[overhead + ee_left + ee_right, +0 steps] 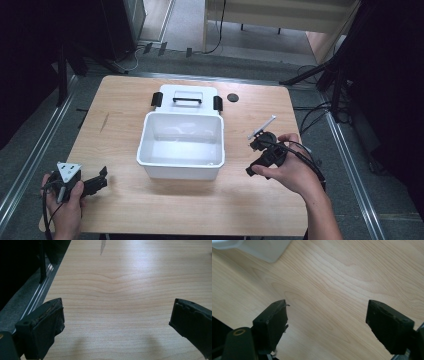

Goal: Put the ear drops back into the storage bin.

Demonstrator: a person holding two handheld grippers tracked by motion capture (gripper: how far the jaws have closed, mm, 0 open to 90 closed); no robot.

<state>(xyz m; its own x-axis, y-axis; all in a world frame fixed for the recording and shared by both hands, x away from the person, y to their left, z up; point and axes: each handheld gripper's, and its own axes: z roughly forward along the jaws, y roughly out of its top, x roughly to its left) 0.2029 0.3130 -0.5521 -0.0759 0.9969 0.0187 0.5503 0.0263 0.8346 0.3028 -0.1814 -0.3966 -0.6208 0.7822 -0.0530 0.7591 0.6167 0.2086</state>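
While the left tool (102, 179) rests, right tool (251, 169) hovers open-jawed.

Left hand-held gripper (102, 176) rests low with jaws wide apart; right hand-held gripper (250, 171) angles down, jaws spread, gripping nothing.

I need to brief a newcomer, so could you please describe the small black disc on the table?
Start at the wooden table and find the white open box at its centre. Past its lid, toward the far right corner, lies the small black disc, flat, round, lying alone.
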